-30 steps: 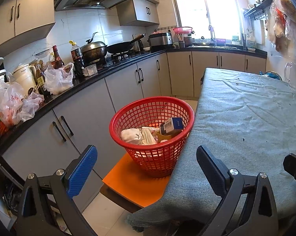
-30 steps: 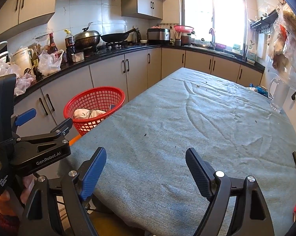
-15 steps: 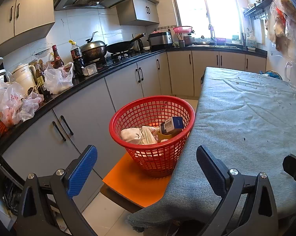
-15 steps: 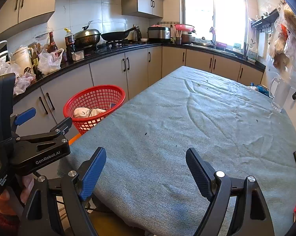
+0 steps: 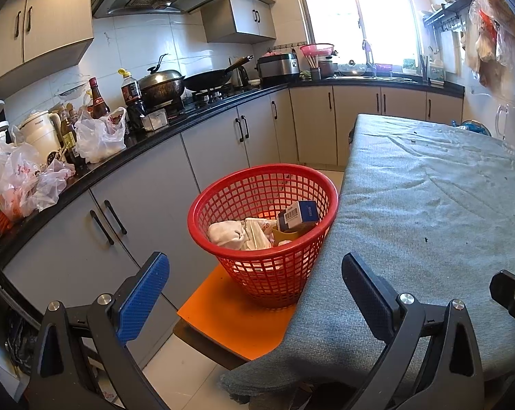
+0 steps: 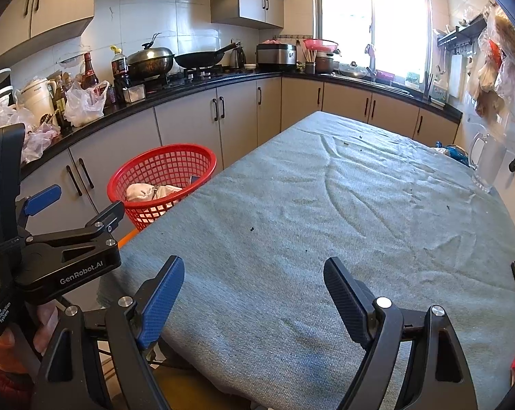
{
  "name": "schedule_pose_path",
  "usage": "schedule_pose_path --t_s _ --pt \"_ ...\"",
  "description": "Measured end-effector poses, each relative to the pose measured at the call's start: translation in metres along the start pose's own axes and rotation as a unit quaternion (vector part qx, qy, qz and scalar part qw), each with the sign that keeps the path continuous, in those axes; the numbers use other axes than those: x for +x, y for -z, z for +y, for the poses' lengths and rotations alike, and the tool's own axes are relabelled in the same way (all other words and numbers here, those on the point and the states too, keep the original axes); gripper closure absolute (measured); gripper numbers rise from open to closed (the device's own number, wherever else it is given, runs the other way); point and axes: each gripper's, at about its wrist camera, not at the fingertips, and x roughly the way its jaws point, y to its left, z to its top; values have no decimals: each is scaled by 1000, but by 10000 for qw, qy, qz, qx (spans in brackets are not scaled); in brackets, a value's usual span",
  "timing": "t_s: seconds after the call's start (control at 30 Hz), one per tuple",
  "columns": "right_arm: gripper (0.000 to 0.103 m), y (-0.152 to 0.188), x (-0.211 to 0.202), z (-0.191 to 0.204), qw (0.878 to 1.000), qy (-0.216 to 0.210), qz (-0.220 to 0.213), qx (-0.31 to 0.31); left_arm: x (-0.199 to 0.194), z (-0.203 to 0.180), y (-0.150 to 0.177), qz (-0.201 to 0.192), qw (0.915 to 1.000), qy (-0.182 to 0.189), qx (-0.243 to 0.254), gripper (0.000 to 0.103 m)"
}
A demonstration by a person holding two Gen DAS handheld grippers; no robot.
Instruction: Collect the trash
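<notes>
Both grippers gape wide and empty, left gripper [image 5: 254, 290] aimed at the basket [image 5: 262, 225], which sits on an orange stool beside the table [image 6: 325, 222] for easy drops, trash [image 5: 236, 234] already inside, right gripper [image 6: 254, 294] over bare cloth.

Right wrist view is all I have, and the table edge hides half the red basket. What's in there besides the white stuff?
Observer: A small box with a barcode lies on top, at the side of the basket nearest the table.
Operator: What does the basket stand on?
Observer: An orange seat right beside the table.
Operator: Is the left gripper carrying anything?
Observer: No. The left gripper is open, with nothing between its fingers.
</notes>
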Motion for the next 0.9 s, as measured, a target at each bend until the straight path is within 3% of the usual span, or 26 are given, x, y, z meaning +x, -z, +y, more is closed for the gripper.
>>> schedule_pose_path --t_s 0.9 --pt "15 0 11 -8 9998 -21 152 81 9 -9 0 65 9999 11 85 2"
